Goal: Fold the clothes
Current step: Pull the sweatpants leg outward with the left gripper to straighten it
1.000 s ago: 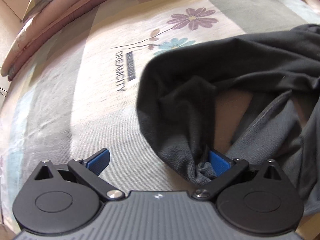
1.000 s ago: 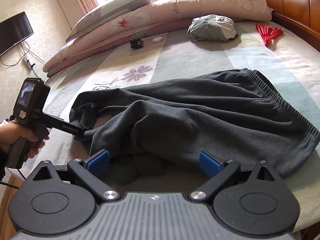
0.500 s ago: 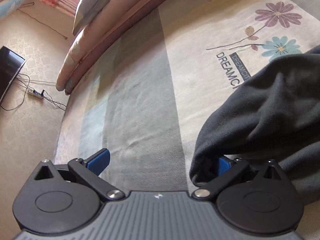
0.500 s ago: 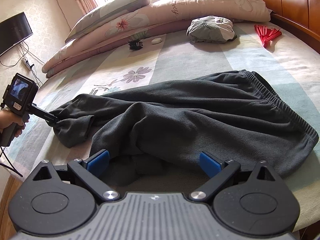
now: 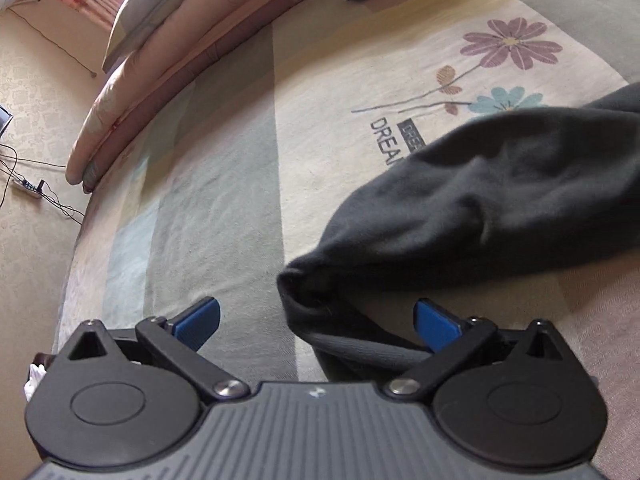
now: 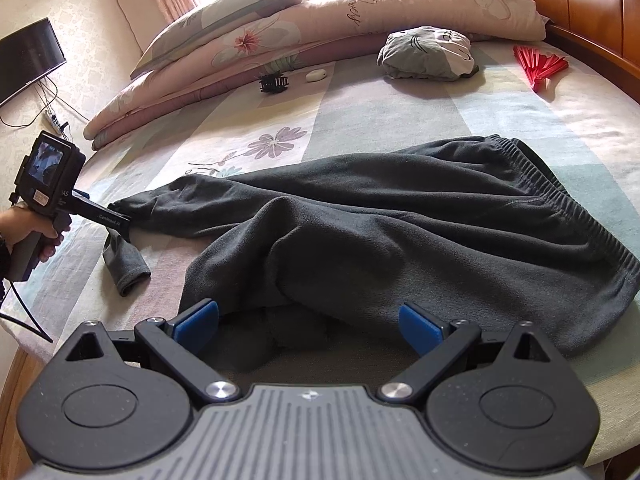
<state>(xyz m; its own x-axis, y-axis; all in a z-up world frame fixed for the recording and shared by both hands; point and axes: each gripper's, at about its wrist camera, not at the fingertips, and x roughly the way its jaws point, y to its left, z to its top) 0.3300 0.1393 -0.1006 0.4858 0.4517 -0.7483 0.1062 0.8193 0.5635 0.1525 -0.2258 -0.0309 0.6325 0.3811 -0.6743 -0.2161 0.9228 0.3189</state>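
On the bed: dark grey sweatpants [image 6: 400, 224] lie spread across the striped floral sheet [image 6: 380, 120], roughly flat but rumpled.
Long axis: runs across the right wrist view, waistband [image 6: 560, 200] toward the right, leg cuffs toward the left.
Far leg: stretched out leftward, its cuff [image 6: 124, 268] at the left gripper [image 6: 120, 222].
Near leg: bunched and folded under itself, just ahead of the right gripper [image 6: 308, 320].
Left gripper state: blue pads [image 5: 198, 320] stand wide apart in its own view; cuff cloth drapes between them and rests against the right-hand finger, no clamp evident. Looks like a hooked or loose hold, not a pinch.
Right gripper state: fully spread, holding nothing, hovering low at the near edge of the trousers.
Key relation: the crumpled near leg lies straight ahead of the right gripper, well apart from the left one, so the right is the nearer tool for it.
Judgement: legs not yet aligned; straightening the near leg parallel to the far one seems the step before any fold.
Other items: pillows [image 6: 320, 20], red fan [image 6: 540, 66], hair clip [image 6: 274, 82] lie well apart from the work.
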